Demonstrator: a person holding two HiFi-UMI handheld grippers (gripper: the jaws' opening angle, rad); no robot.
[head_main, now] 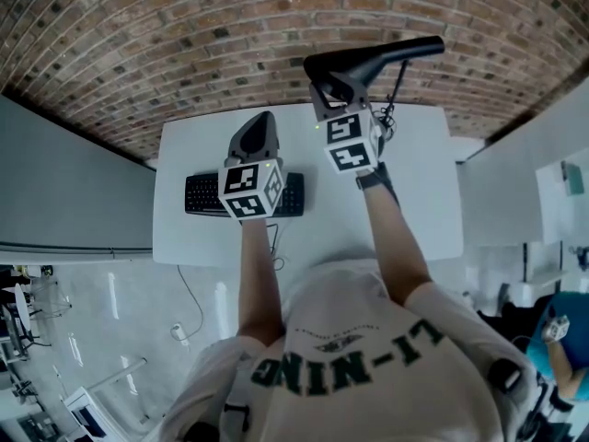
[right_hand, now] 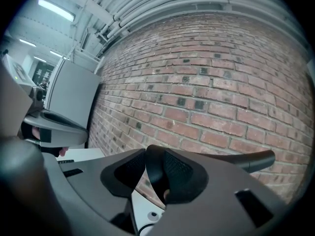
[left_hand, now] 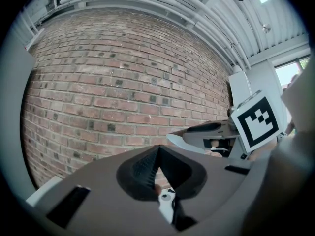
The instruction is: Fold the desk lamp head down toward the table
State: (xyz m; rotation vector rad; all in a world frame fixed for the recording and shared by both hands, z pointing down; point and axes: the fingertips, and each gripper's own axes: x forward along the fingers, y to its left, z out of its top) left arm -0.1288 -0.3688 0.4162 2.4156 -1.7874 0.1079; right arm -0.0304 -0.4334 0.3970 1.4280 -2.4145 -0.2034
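White printed T-shirt (head_main: 368,376); black watch (head_main: 372,179); grey left gripper (head_main: 263,118), right gripper (head_main: 333,86); 2 marker cubes (head_main: 249,189) (head_main: 349,142).

A table (head_main: 414,201) stands with its far side against the brick wall (head_main: 184,44), and a keyboard (head_main: 201,194) lies on its left half. The left gripper (head_main: 262,120) hangs over the keyboard. The right gripper (head_main: 333,83) is to its right and farther back, at the left end of the lamp head (head_main: 405,52), which reaches rightward above the table's far edge.
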